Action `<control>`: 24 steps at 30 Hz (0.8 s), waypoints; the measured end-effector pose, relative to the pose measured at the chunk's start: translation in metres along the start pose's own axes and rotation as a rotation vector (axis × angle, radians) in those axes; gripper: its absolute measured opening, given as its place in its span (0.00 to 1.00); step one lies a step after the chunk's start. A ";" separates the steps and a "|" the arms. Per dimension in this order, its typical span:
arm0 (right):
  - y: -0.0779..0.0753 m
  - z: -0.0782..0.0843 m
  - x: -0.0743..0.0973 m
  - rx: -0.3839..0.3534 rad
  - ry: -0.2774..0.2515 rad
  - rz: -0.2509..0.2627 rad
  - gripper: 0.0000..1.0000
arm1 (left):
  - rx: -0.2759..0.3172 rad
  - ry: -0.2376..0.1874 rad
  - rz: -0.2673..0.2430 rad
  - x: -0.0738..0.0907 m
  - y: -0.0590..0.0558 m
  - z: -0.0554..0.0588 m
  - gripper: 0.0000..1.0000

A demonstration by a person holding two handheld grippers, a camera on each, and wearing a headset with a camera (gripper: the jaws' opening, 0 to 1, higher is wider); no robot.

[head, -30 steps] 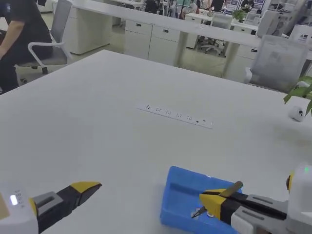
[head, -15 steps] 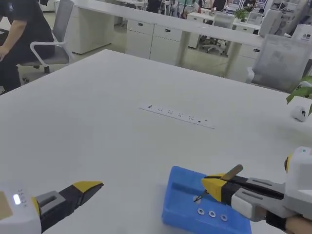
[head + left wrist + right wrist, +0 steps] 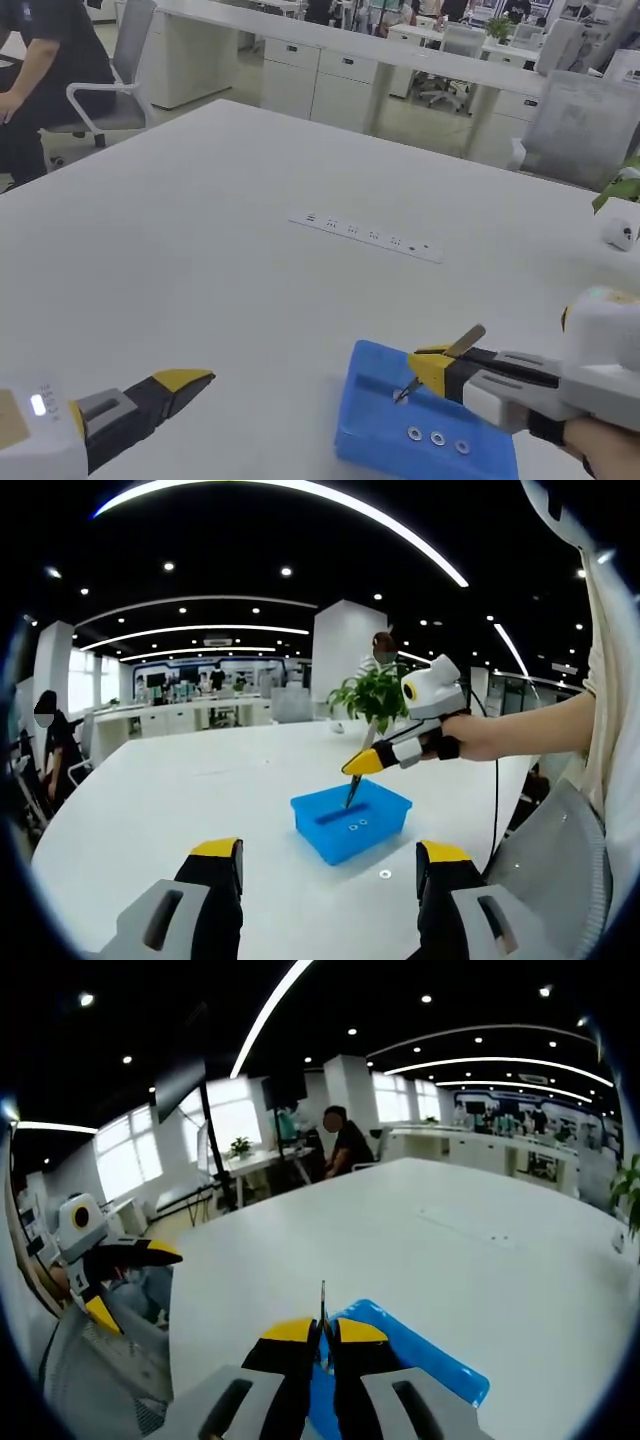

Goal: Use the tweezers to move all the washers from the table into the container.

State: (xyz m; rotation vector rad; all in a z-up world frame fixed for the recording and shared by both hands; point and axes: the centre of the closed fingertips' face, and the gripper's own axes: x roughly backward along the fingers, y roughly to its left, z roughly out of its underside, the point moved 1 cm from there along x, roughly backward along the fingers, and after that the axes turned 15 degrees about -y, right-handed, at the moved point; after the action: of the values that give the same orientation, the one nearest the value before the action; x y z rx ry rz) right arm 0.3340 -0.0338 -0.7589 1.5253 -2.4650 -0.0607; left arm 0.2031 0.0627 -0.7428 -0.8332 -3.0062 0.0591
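A blue container [image 3: 372, 420] rests on the white table near its front edge, with three washers [image 3: 437, 438] lying in it. Just above its near rim, my right gripper [image 3: 432, 368] is shut on the tweezers [image 3: 466, 341], tips pointing down into the container and empty. In the right gripper view the tweezers [image 3: 322, 1305] stick out past the shut gripper [image 3: 322, 1332] over the container [image 3: 430, 1360]. My left gripper [image 3: 185, 382] hovers low at front left. Its own view shows it open [image 3: 328, 855], facing the container [image 3: 350, 820], with one washer [image 3: 385, 874] on the table in front.
A flush socket strip [image 3: 365, 236] lies mid-table. A small white device [image 3: 618, 233] and plant leaves [image 3: 622, 188] are at the right edge. Office chairs and a person [image 3: 45, 70] stand beyond the far left edge. Bare tabletop spreads between the grippers.
My right gripper has lifted the tweezers up out of the container, uncovering the three washers inside. The left gripper has stayed put.
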 end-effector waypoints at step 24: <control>-0.016 0.034 -0.008 -0.040 0.101 0.010 0.03 | 0.005 0.007 0.009 0.000 0.001 0.004 0.71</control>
State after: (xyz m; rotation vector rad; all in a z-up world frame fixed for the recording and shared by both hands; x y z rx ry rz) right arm 0.3437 -0.0369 -0.7962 1.4621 -2.3786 -0.0308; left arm 0.2031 0.0634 -0.7468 -0.8453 -2.9945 0.0633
